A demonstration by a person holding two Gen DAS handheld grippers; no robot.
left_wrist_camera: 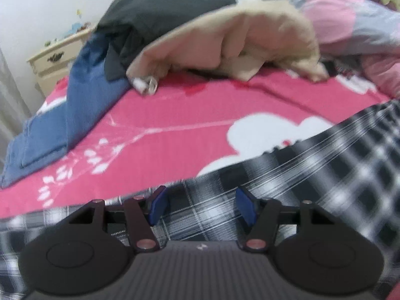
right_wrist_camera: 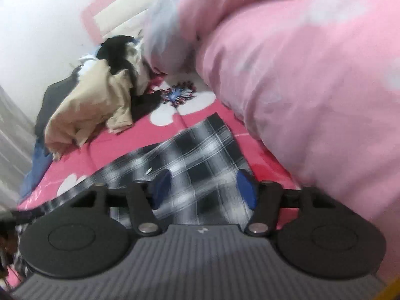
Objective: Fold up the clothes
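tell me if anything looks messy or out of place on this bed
Yes: a crumpled beige garment sits heaped over dark clothes and a blue garment, unfolded. The plaid garment lies fairly flat on the pink sheet. Both grippers are open.

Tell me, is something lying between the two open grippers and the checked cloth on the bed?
Nothing visible does. The left gripper and the right gripper are both open directly over the plaid garment, with only its fabric between the fingers. The beige garment lies apart, farther up the bed.
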